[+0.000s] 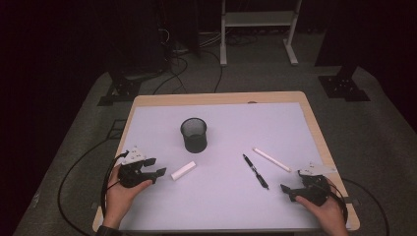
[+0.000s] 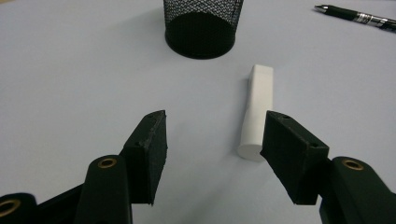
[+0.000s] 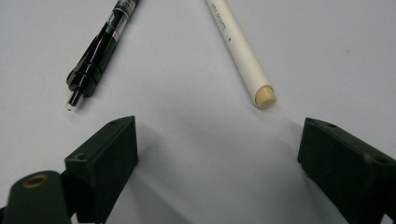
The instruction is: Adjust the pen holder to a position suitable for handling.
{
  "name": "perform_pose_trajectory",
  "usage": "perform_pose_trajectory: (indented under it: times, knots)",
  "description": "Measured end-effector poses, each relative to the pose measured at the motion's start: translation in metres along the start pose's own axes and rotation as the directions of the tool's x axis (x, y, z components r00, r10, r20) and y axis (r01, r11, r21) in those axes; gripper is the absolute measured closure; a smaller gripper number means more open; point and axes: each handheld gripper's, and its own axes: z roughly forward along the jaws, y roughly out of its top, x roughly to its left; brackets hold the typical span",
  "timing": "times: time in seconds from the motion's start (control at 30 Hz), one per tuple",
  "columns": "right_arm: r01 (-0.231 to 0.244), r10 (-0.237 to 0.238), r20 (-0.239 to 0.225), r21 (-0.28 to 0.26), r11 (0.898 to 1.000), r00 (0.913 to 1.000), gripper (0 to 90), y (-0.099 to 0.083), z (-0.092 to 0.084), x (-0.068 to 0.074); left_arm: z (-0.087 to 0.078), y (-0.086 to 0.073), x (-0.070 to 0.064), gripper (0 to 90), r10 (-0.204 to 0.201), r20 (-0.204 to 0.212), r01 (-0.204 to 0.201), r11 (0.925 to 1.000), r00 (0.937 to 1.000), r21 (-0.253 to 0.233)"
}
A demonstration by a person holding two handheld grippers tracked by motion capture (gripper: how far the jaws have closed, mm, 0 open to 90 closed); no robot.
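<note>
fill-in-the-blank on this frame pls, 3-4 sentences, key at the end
1. The mesh cup stands ____ on the table.
2. The white eraser lies just ahead of the left gripper, whose jaws are ____.
3. Ahead of the right gripper lie a black pen and a ____ pencil.
4. Nothing is held between the ____ gripper's jaws.

Missing words: upright; open; white; right

Ahead of my right gripper [image 3: 219,158], jaws wide apart with nothing between: black pen [image 3: 100,51] upper left, white pen [image 3: 240,51] upper right, both on the pale table [image 3: 187,116].
</note>
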Motion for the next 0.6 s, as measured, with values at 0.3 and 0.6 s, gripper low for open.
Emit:
perform_pose_trajectory:
  times: [0.3, 0.6]
  knots:
    - [0.0, 0.0, 0.0, 0.0, 1.0, 1.0, 11.1, 0.0, 0.0, 0.0, 0.002, 0.009, 0.0, 42.6, 0.002, 0.0, -0.002, 1.0, 1.0, 0.009]
    - [0.0, 0.0, 0.0, 0.0, 1.0, 1.0, 11.1, 0.0, 0.0, 0.0, 0.004, 0.021, 0.002, 44.3, -0.002, -0.003, 0.002, 1.0, 1.0, 0.005]
